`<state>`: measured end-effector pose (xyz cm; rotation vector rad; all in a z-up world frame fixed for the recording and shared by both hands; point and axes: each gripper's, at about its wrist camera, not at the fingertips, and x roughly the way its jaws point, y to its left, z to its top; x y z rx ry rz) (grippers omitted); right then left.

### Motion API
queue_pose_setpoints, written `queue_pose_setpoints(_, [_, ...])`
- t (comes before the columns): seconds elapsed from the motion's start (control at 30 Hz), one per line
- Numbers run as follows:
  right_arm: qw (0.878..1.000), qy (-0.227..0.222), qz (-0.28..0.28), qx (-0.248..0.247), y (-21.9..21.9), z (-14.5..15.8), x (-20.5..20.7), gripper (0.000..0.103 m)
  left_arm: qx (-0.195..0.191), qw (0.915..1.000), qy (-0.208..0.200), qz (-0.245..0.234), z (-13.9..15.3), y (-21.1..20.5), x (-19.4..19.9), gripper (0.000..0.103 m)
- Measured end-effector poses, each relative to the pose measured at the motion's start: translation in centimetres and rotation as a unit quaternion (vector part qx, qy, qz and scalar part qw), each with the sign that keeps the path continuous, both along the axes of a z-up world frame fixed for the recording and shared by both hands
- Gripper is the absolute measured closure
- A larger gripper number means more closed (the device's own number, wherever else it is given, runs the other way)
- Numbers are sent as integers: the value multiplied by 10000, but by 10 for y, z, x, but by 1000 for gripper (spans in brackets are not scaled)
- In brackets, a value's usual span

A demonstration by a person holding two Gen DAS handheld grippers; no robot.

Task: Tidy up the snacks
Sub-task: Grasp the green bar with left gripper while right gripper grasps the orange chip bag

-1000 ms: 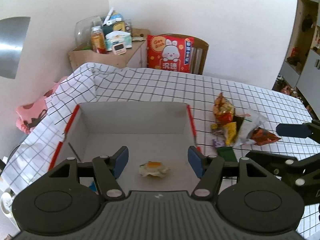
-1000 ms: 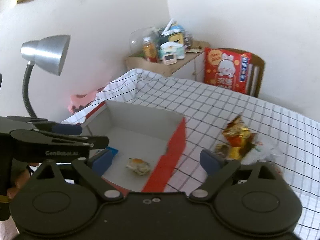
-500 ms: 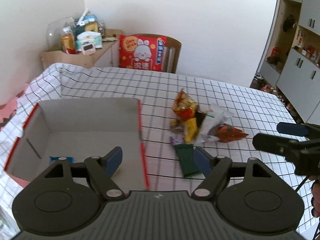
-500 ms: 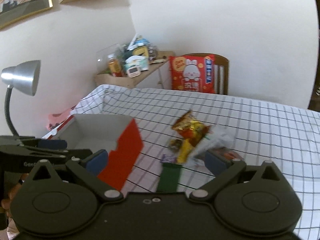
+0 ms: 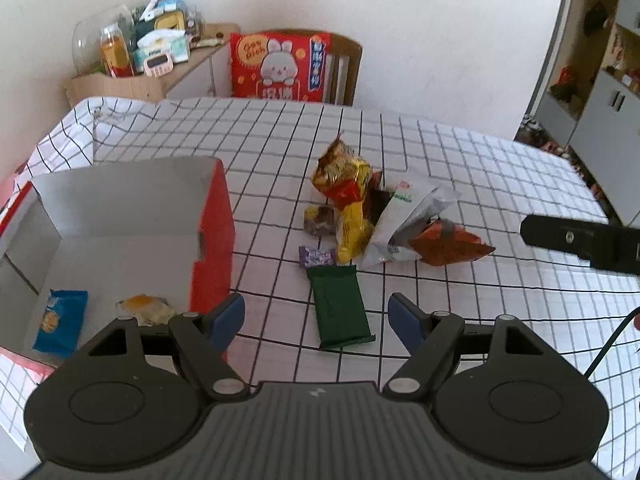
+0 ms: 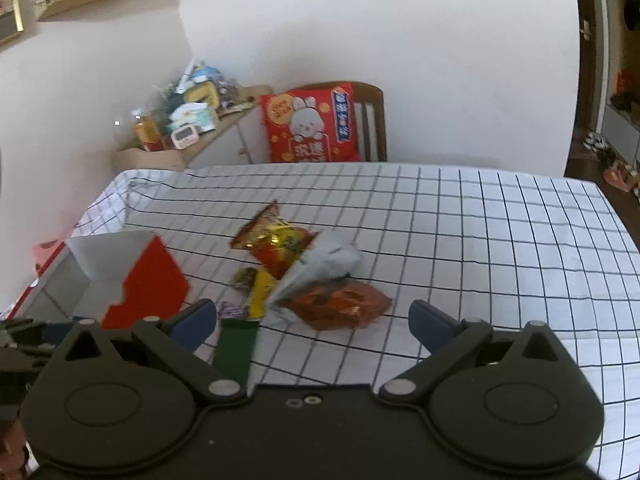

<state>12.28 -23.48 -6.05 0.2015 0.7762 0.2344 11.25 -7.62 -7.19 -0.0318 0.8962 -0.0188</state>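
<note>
A pile of snacks lies on the checked tablecloth [image 5: 460, 152]: a dark green bar [image 5: 340, 306], a purple candy [image 5: 317, 257], a yellow packet [image 5: 352, 232], a gold-red bag [image 5: 340, 170], a white-silver bag [image 5: 404, 224] and an orange bag [image 5: 448, 242]. The red-and-white box [image 5: 212, 232] at the left holds a blue packet [image 5: 60, 320] and a yellow-white wrapped snack [image 5: 146, 308]. My left gripper [image 5: 318, 320] is open and empty, just above the green bar. My right gripper [image 6: 312, 320] is open and empty, near the orange bag [image 6: 340, 306] and the green bar [image 6: 236, 346].
A wooden chair with a red rabbit cushion [image 5: 280, 66] stands behind the table. A cluttered side shelf [image 5: 140, 64] is at the back left. Cabinets [image 5: 600, 92] are at the right. The right gripper's finger [image 5: 580, 240] shows at the right edge of the left wrist view.
Both grippers have swung right, from over the box to over the snack pile. The left gripper now hovers at the green bar. Both stay open and empty.
</note>
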Motion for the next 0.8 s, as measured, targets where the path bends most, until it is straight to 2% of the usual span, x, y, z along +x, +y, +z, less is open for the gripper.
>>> queue_pose_setpoints(0.13, [9996,256,-141,33,-8,-14,25,0,-14,9996,254,116,-14,-10,16,25])
queue_pose_setpoints(0.27, [9985,472,-273,-76,-7,-29,49,0,175,9989,393,169,-26,-22,31,25])
queue_pose_setpoints(0.8, [9896,1333,-546,-14,14,-77,113,3,87,9920,1165,489,-73,-30,79,25])
